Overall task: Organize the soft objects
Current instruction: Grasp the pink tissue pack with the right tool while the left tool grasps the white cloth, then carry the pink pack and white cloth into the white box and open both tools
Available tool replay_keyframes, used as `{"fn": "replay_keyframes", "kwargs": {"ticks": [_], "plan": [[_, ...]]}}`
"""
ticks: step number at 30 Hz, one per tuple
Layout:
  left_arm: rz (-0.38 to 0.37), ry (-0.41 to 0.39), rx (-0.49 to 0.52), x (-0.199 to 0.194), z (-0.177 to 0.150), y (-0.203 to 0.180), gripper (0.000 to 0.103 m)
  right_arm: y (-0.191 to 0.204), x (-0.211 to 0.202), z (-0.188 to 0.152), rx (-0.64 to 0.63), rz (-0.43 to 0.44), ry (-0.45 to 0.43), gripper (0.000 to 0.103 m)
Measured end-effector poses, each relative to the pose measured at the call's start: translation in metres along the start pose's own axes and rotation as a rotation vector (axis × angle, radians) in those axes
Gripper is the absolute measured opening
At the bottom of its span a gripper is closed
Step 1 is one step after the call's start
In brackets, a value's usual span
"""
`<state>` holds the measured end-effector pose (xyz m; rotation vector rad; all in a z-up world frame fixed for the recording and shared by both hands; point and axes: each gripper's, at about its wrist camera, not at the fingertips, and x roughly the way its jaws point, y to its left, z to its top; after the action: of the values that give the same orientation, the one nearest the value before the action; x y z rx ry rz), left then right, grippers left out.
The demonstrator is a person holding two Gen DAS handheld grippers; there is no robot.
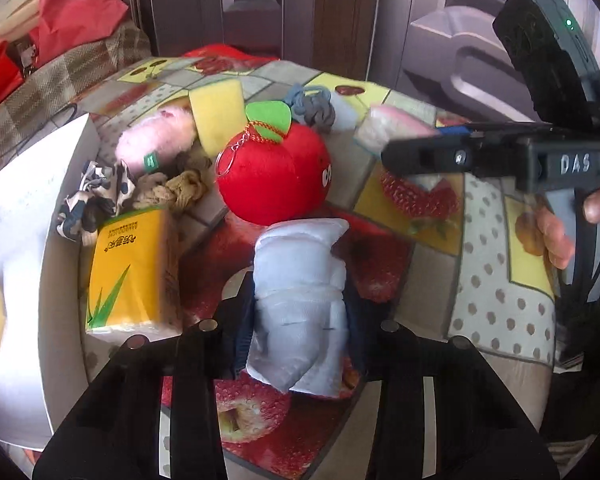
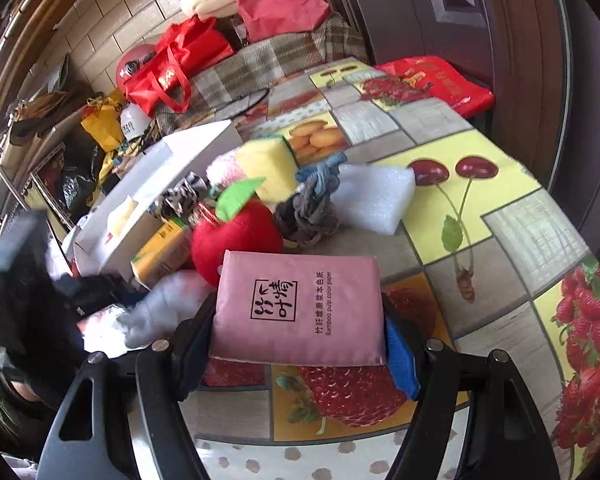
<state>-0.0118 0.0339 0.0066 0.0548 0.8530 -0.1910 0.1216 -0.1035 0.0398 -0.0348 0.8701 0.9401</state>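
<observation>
A: What does the left gripper (image 1: 296, 320) have?

B: Its jaws are clamped on the pale blue pouch (image 1: 300, 300), pinching it at the waist; the cloth bulges past the fingers on both ends. It lies on the table (image 1: 500, 280) directly between the fingers, and the red plush apple (image 1: 272, 176) sits just beyond the fingertips, touching the pouch's far end.

A: How will it handle?

B: My guess is light and floppy. The ends will likely sag once lifted, so a mid-body hold looks sensible. Nothing fragile there.

A: And the right gripper (image 2: 300, 312)?

B: Closed on the pink tissue pack (image 2: 300, 304), held by its two side edges. That film wrapper looks slick, and the pack is squashy, so it could slip under a loose squeeze.

A: Room to move?

B: To the left of the left gripper stands the yellow tissue pack (image 1: 132, 272), and past it the white box (image 1: 28, 208), its wall quite near. Ahead it's crowded: yellow sponge (image 1: 216, 112), rope knots. To the right, the table is open out to its edge, though the other gripper hangs there.
</observation>
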Motion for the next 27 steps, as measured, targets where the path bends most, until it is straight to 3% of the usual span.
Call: {"fn": "replay_keyframes", "kwargs": {"ticks": [5,8,14,19,23,27], "plan": [[0.052,-0.152,0.005,-0.042,0.012,0.003,0.037,0.014,-0.030,0.011,-0.012,0.040,-0.120,0.074],[0.125,-0.274,0.001,-0.080,0.028,0.009,0.038,0.029,-0.048,0.020,-0.032,0.059,-0.196,0.074],[0.235,-0.463,-0.107,-0.148,0.050,0.052,0.038,0.072,-0.079,0.047,-0.111,0.124,-0.336,0.074],[0.281,-0.504,-0.203,-0.168,0.038,0.090,0.038,0.106,-0.087,0.066,-0.168,0.157,-0.395,0.074],[0.380,-0.525,-0.275,-0.184,0.029,0.126,0.038,0.128,-0.080,0.077,-0.204,0.148,-0.424,0.074],[0.476,-0.553,-0.379,-0.204,0.008,0.164,0.038,0.145,-0.063,0.090,-0.204,0.174,-0.396,0.074]]}}
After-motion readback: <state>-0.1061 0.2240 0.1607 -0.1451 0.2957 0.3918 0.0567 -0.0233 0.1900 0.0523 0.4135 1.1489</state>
